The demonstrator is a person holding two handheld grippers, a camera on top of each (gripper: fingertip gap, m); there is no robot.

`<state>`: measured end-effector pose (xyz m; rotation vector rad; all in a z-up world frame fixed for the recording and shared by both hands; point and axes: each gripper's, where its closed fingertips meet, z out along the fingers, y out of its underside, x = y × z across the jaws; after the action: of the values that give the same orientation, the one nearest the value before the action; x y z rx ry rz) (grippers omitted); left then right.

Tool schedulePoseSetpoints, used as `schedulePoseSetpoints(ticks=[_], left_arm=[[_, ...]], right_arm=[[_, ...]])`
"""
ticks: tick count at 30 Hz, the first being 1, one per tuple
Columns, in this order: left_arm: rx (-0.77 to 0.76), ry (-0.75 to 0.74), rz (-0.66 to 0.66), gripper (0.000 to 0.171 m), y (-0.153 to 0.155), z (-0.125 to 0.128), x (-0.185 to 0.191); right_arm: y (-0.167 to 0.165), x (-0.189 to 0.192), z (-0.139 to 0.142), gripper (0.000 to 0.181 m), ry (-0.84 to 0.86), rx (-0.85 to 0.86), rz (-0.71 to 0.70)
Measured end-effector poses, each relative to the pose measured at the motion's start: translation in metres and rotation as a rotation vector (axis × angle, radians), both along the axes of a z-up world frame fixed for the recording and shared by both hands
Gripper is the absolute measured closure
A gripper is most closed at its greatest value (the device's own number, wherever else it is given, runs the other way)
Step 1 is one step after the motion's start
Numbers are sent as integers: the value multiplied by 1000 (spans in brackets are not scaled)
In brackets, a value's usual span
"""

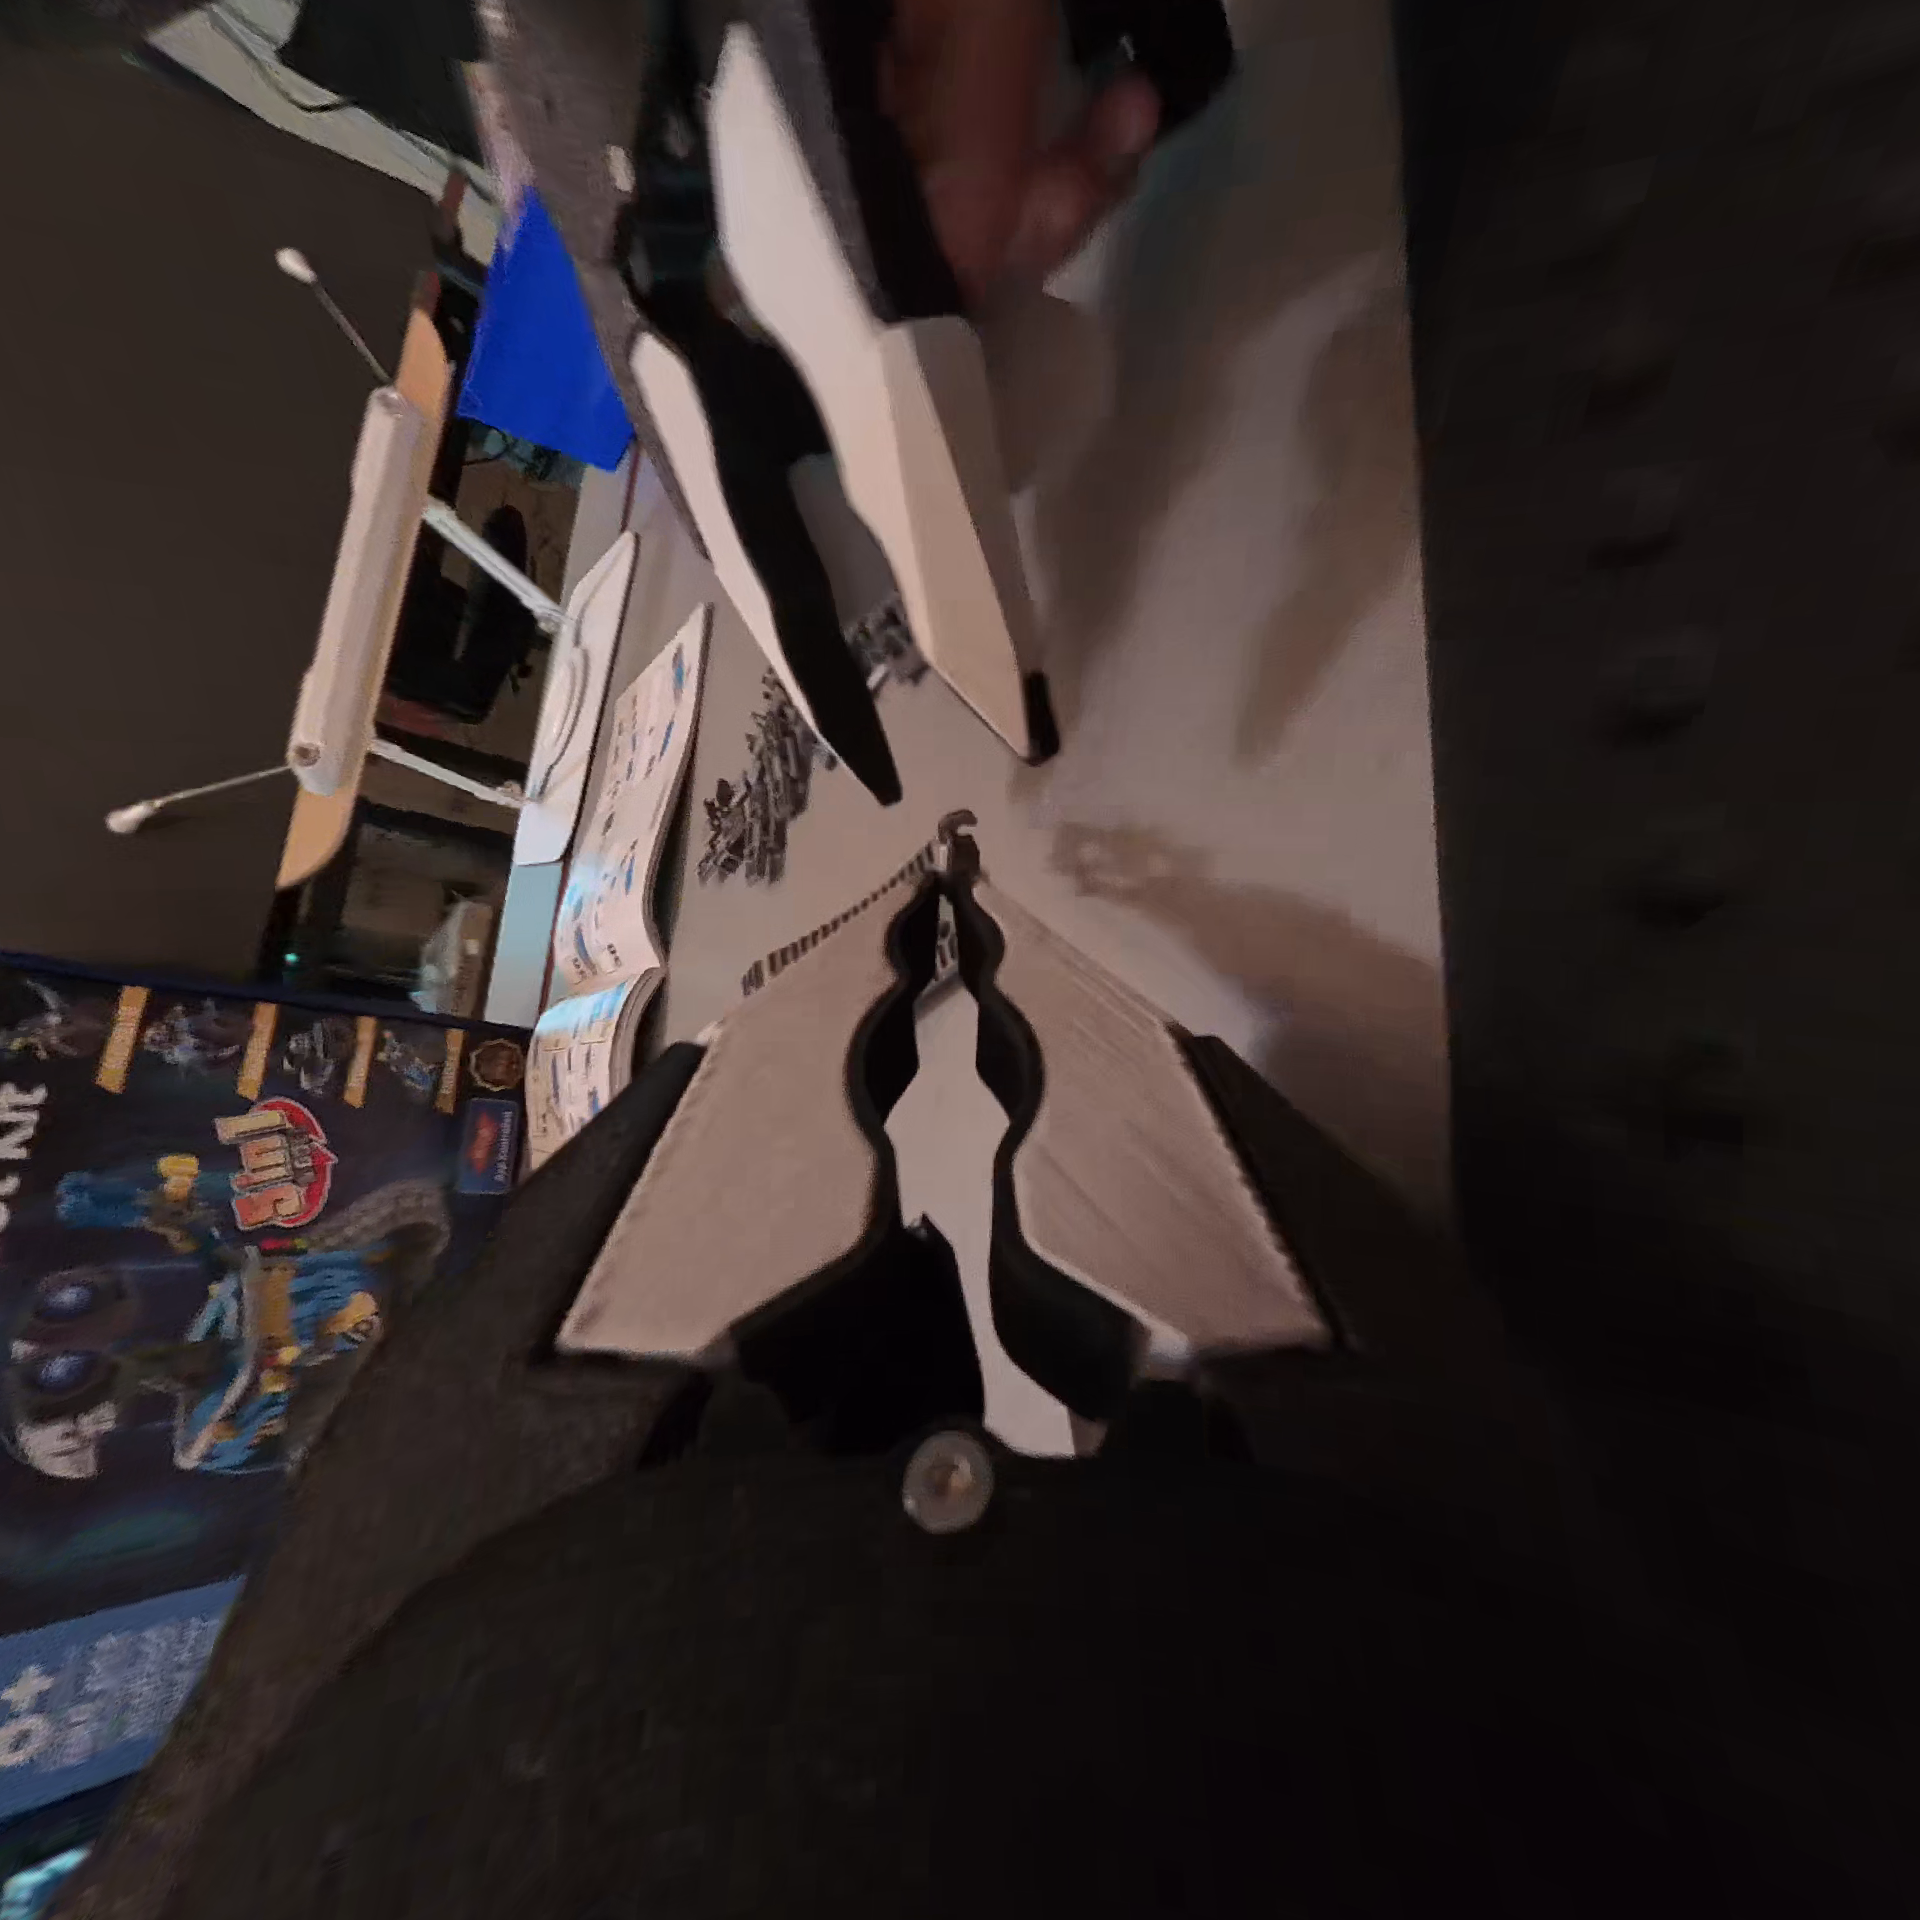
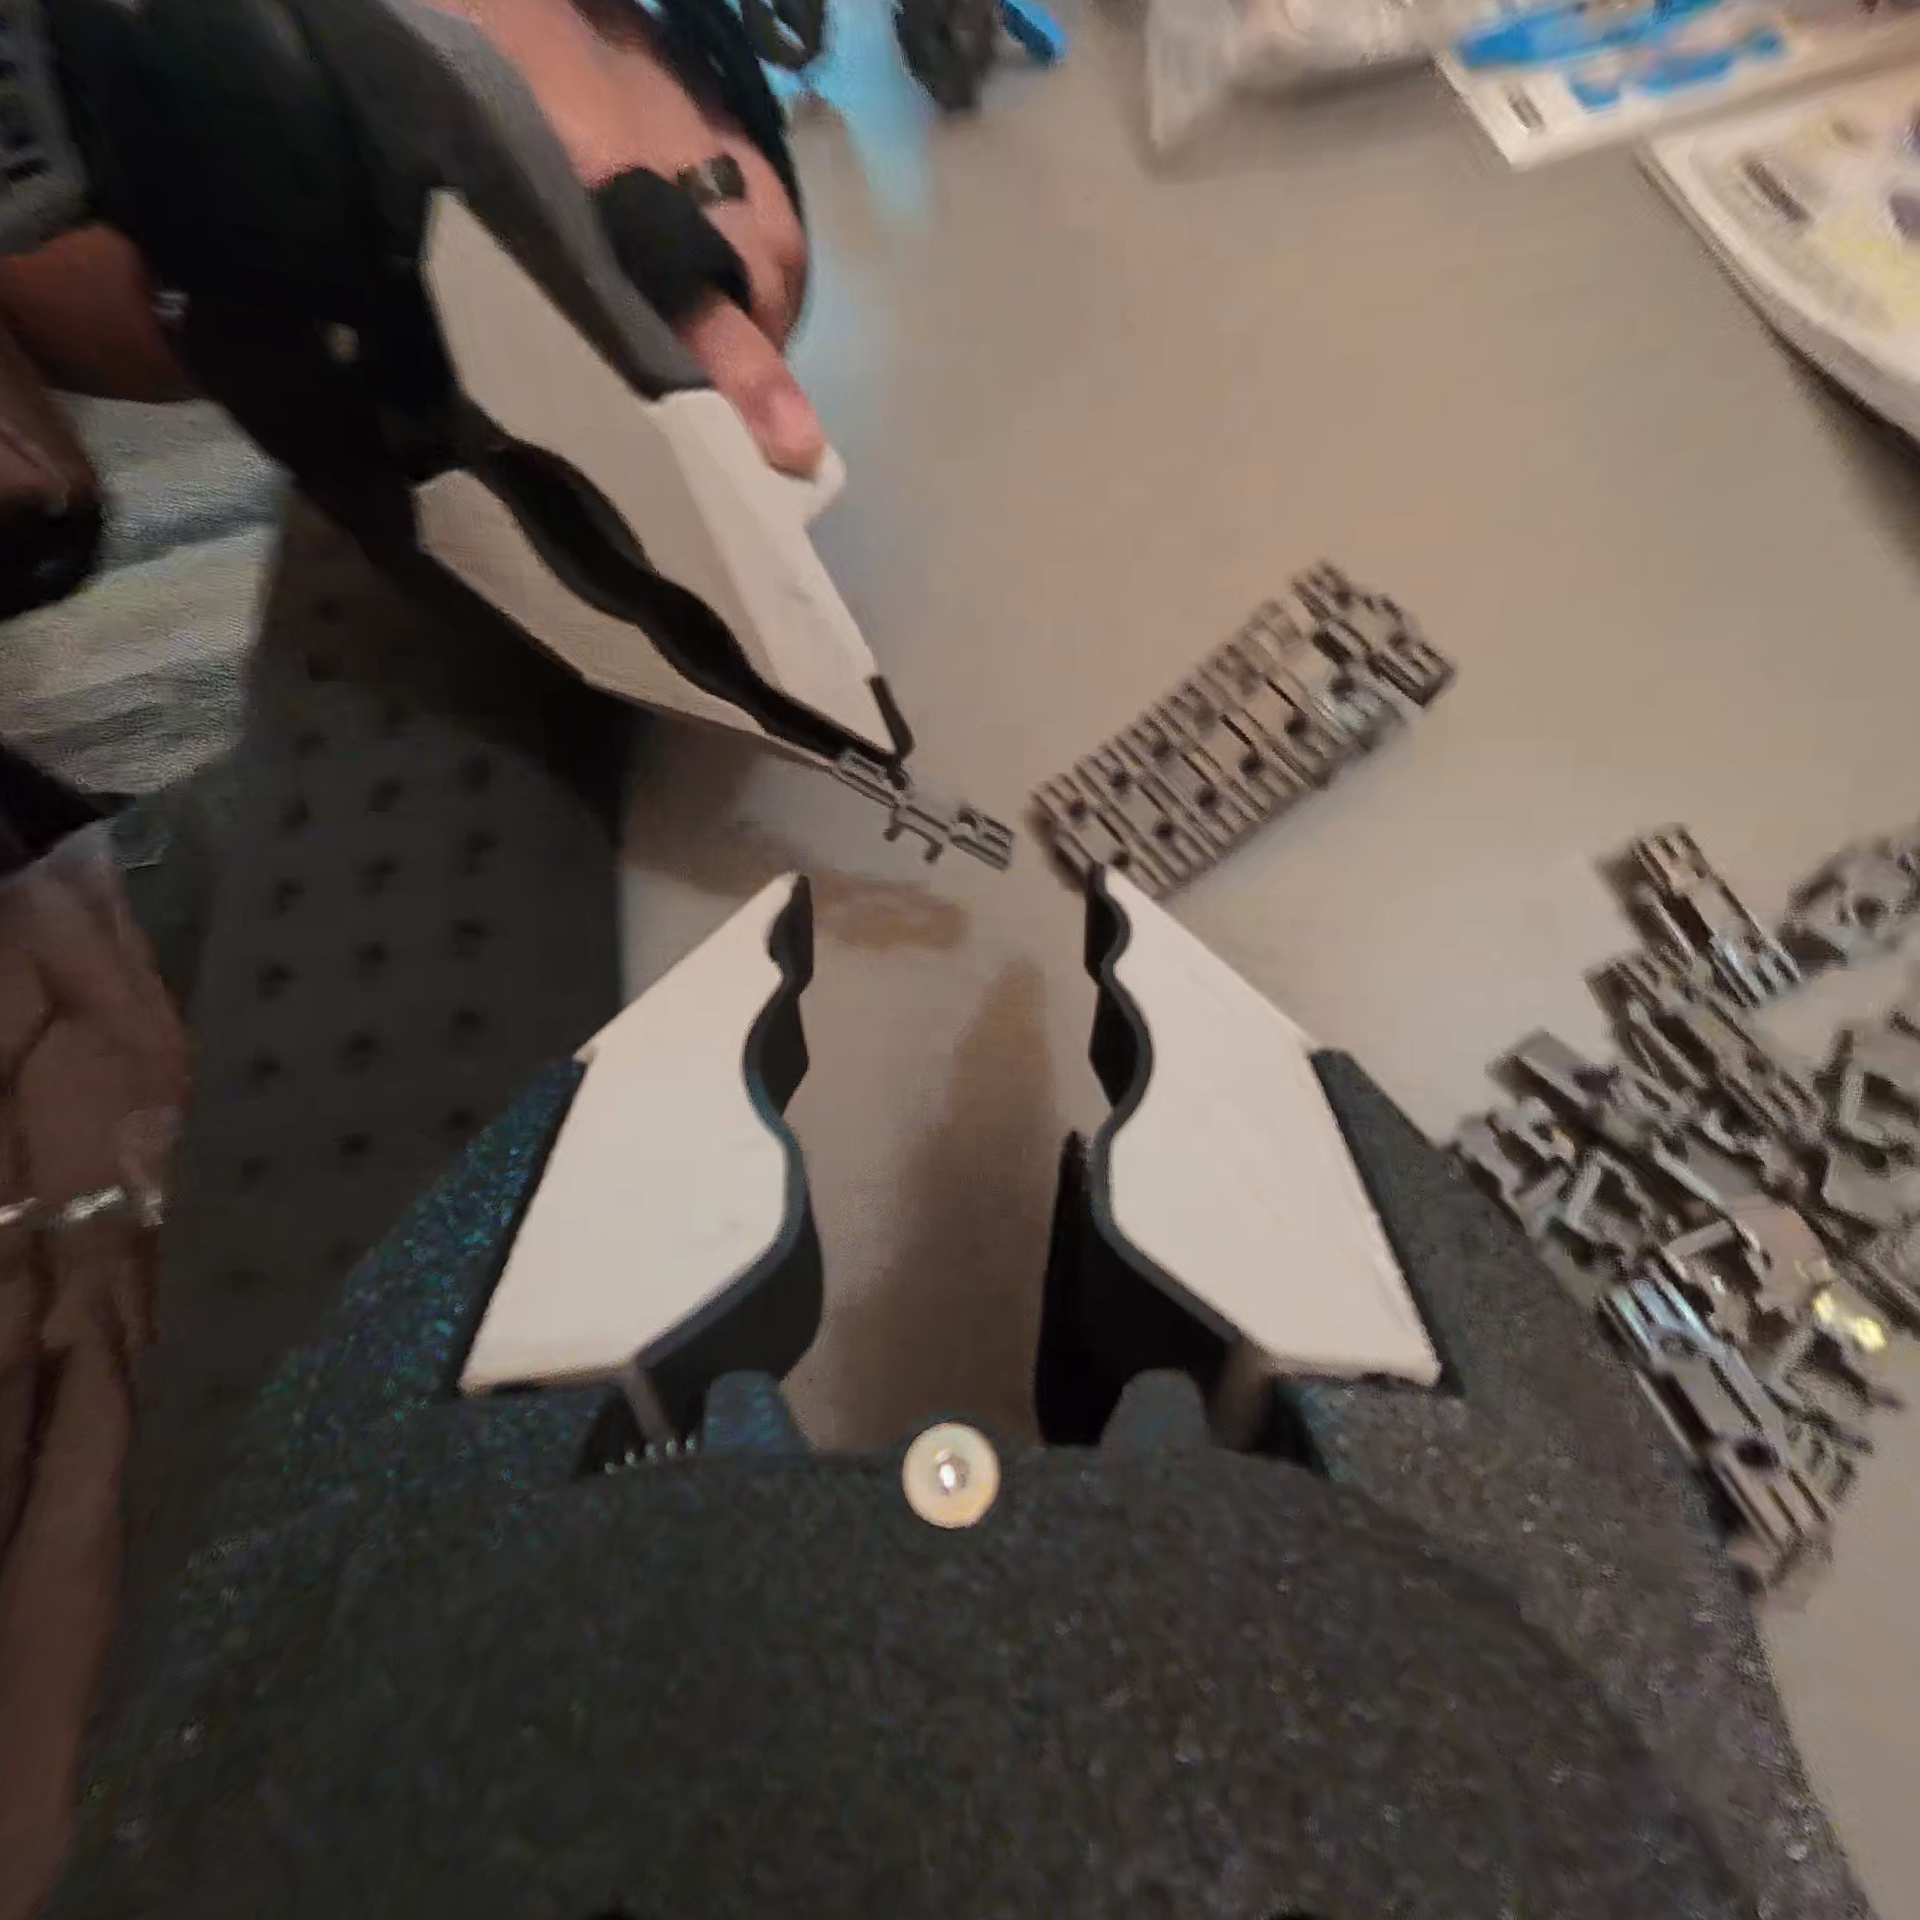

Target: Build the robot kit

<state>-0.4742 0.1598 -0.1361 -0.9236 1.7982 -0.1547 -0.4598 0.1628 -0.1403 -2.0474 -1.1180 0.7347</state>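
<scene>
Two grippers meet over a pale worktop [image 2: 1195,436]. The left gripper [image 2: 888,756] has its jaws pressed together on one end of a small grey track link piece [image 2: 940,821], which it holds just above the surface; in its own view the same piece [image 1: 958,836] pokes out beyond the tips of the left gripper [image 1: 951,883]. The right gripper [image 2: 945,894] points at that piece from close by, its jaws spread wide and holding nothing; in the left wrist view it comes in from above [image 1: 966,764].

Just beyond the held piece lies a joined strip of grey links [image 2: 1236,738], and to the right of the right gripper sits a loose heap of the same links [image 2: 1714,1174]. Open instruction booklets [image 2: 1808,218] lie at the far edge. A dark studded baseplate [image 2: 374,914] covers the worktop on the left. A printed toy box [image 1: 218,1226] stands beyond the booklets in the left wrist view. A person's hand [image 2: 83,1091] with rings shows at the left edge.
</scene>
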Motion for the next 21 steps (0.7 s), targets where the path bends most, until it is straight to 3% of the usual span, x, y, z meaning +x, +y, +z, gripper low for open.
schedulePoseSetpoints(ticks=[5,10,12,17,21], left_arm=[[93,75,-99,169,0,-21,7],[139,63,-95,169,2,-24,8],[147,64,-31,168,10,-25,7],[-36,112,64,165,13,-29,-4],[-219,114,116,146,9,-24,-17]], right_arm=[[4,7,-16,134,-112,28,-38],[-3,2,-29,139,-170,34,3],[-3,1,-29,139,-185,52,4],[-3,2,-27,142,-191,75,3],[5,6,-20,143,-175,102,-34]])
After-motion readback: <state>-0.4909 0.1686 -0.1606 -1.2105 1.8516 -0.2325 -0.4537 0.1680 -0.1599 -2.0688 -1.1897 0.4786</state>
